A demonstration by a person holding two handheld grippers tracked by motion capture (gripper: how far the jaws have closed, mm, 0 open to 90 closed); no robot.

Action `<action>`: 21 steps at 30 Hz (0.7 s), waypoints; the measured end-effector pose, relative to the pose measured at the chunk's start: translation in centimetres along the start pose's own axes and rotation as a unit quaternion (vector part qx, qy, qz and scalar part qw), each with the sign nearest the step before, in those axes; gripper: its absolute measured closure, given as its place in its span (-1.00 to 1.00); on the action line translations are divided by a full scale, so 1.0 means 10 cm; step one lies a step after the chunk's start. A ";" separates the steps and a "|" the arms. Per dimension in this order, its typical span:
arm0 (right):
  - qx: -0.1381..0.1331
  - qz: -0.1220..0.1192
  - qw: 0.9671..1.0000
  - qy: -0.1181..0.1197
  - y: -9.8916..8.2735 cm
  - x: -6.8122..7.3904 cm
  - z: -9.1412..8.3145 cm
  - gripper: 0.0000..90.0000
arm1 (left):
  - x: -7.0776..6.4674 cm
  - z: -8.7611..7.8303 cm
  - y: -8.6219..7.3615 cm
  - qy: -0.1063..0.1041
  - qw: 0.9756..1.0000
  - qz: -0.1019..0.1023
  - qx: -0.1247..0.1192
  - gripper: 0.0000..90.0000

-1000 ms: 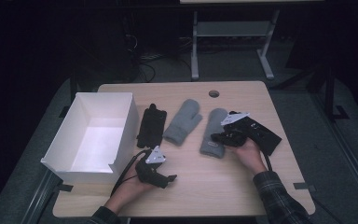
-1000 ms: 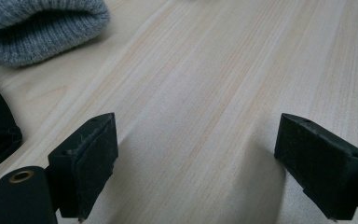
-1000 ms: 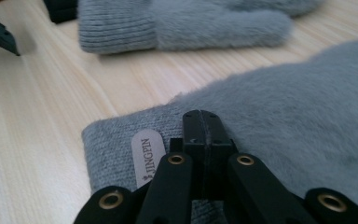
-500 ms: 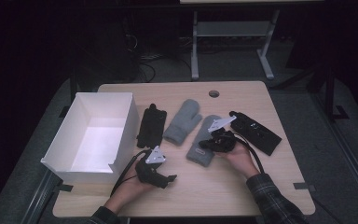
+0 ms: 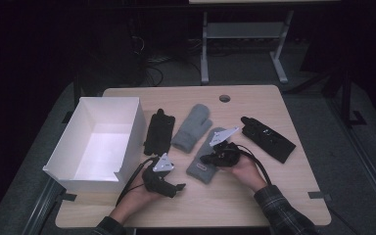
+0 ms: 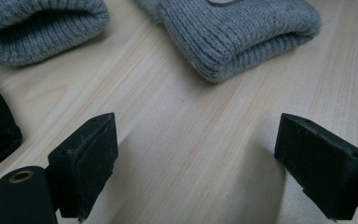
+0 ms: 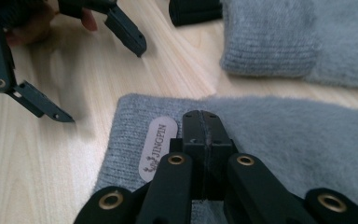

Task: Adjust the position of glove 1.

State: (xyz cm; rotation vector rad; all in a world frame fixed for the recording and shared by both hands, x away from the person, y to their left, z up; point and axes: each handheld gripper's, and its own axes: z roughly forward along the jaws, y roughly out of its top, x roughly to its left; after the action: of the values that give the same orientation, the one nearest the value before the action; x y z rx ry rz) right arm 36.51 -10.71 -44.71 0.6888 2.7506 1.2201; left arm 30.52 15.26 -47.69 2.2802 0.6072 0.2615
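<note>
The grey mitten point(image 5: 206, 159) is a fuzzy knit one, lying flat on the desk with its ribbed cuff toward the near edge. Small label on the cuff reads JINGPIN. It sits just right of the other grey mitten point(image 5: 191, 128).

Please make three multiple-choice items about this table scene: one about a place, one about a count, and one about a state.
1. Where does the white box stand?
A. at the table's left side
B. at the table's right side
C. at the far edge, in the middle

2. How many grey mittens lie on the table?
A. one
B. two
C. four

3. How do the jaws of the left gripper stand?
A. wide apart with nothing between them
C. shut on a black glove
B. pressed together

Key:
1 A, the high view shows the box left of the gloves.
2 B, one grey mitten lies in the middle and the other mitten lies under the right gripper.
3 A, the left gripper view shows bare wood between its two jaws.
</note>
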 end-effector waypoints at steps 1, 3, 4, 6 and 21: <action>-0.004 0.002 1.000 -0.001 0.01 0.00 -0.02 1.00 | 0.00 0.00 0.00 0.000 1.000 0.001 0.001 -0.72; -0.010 0.006 1.000 -0.004 0.03 0.00 -0.04 1.00 | 0.00 0.00 0.00 -0.001 1.000 0.000 0.001 -0.72; -0.014 0.005 1.000 -0.018 0.07 -0.04 -0.09 1.00 | 0.00 0.00 0.00 -0.001 1.000 -0.003 -0.001 -0.72; -0.021 0.011 0.999 -0.031 0.10 -0.11 -0.16 1.00 | 0.00 0.00 0.00 0.000 1.000 0.001 0.000 -0.72; 0.014 0.038 0.997 -0.072 -0.03 -0.44 -0.03 1.00 | -0.02 -0.01 -0.01 -0.011 1.000 0.001 -0.001 -0.72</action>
State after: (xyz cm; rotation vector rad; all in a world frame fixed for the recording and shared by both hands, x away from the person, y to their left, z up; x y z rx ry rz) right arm 40.25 -12.97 -45.28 0.8554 2.6518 1.1003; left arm 30.27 15.26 -47.70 2.2789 0.5925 0.2391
